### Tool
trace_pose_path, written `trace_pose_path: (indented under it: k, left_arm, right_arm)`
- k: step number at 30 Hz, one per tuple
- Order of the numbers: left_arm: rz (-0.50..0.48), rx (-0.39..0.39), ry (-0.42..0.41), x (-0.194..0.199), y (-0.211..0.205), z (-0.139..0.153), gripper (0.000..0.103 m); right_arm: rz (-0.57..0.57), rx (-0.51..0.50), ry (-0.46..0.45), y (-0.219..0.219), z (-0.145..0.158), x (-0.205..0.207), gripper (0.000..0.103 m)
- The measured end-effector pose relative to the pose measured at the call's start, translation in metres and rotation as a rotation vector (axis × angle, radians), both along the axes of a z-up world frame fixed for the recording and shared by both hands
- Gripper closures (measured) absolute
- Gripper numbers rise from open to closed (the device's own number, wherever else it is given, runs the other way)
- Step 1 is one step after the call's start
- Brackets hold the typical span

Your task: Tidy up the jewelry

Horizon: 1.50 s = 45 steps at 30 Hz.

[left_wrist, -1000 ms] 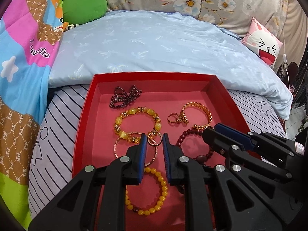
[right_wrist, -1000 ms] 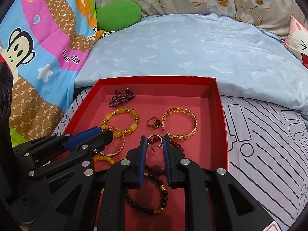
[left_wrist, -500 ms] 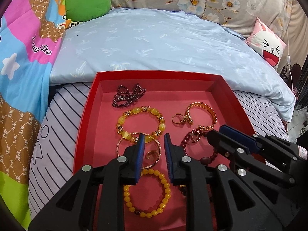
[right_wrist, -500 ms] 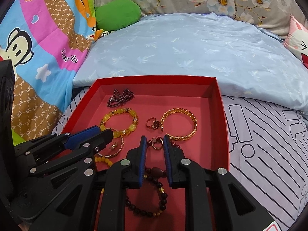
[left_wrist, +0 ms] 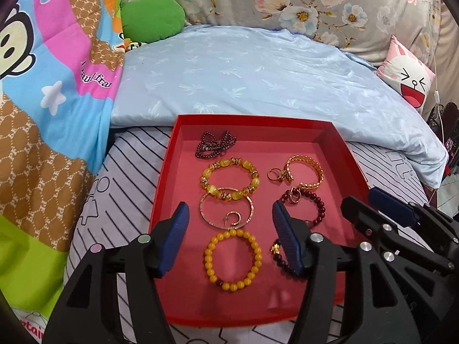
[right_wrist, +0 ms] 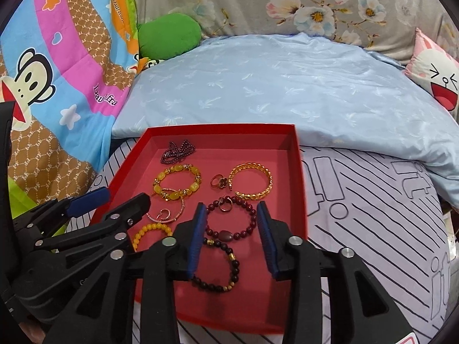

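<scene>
A red tray (left_wrist: 165, 183) on the bed holds the jewelry. My left gripper (left_wrist: 229, 209) hovers over its near half with jaws opening and nothing pressed between them. Below the gap lie a rose-gold hoop (left_wrist: 205, 209) with a small swirl earring (left_wrist: 233, 218) on it, and a yellow bead bracelet (left_wrist: 208, 259). My right gripper (right_wrist: 231, 207) is also opening, above a dark red bead bracelet (right_wrist: 252, 220) with a small earring (right_wrist: 225, 204) resting on it. A darker bead bracelet (right_wrist: 235, 266) lies nearer. Each gripper shows in the other's view: right (left_wrist: 361, 199), left (right_wrist: 114, 203).
Farther back in the tray lie a yellow-stone bracelet (left_wrist: 226, 162), a gold chain bracelet (left_wrist: 315, 166), a ring (left_wrist: 274, 174) and a clump of dark beads (left_wrist: 215, 143). A pale blue quilt (left_wrist: 258, 80) lies behind the tray, with a cartoon blanket (left_wrist: 57, 100) on the left.
Both grippers have opened from nearly shut and drawn back and up from the tray. The small earrings that sat between their pads now lie in the tray.
</scene>
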<state>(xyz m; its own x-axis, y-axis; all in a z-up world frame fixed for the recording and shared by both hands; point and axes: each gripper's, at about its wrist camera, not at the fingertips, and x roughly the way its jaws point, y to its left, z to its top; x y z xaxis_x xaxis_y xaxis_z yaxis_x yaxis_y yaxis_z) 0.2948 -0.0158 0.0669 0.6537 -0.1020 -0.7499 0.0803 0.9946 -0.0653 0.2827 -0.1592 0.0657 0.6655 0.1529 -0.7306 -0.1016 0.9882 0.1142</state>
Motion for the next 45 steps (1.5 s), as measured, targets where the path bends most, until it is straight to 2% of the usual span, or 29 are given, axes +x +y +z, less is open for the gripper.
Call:
trace_pose_path:
  k: [11, 18, 24, 33, 42, 43, 44, 45]
  left_arm:
    - [0.045, 0.008, -0.014, -0.044, 0.006, 0.009, 0.024]
    - [0.073, 0.011, 0.006, -0.067, 0.008, 0.003, 0.018]
    - [0.093, 0.007, 0.021, -0.083, 0.009, -0.001, 0.016]
    - [0.110, 0.017, 0.024, -0.101, 0.009, -0.003, 0.013]
    - [0.107, 0.031, 0.031, -0.110, 0.007, -0.006, 0.011]
    - [0.109, 0.034, 0.032, -0.110, 0.007, -0.006, 0.011]
    - [0.116, 0.037, 0.031, -0.111, 0.008, -0.007, 0.011]
    - [0.118, 0.034, 0.033, -0.112, 0.009, -0.008, 0.010]
  right_arm:
    - [-0.064, 0.004, -0.020, -0.012, 0.010, -0.049, 0.045]
    - [-0.096, -0.024, -0.029, -0.013, 0.009, -0.072, 0.039]
    - [-0.111, -0.042, -0.030, -0.014, 0.008, -0.090, 0.034]
    - [-0.129, -0.003, 0.001, -0.024, 0.000, -0.104, 0.019]
    - [-0.143, -0.003, -0.002, -0.026, -0.004, -0.117, 0.017]
    - [-0.144, -0.004, -0.003, -0.026, -0.004, -0.118, 0.015]
    - [-0.145, -0.002, -0.005, -0.026, -0.005, -0.119, 0.007]
    - [-0.138, 0.010, -0.002, -0.026, -0.006, -0.120, 0.006]
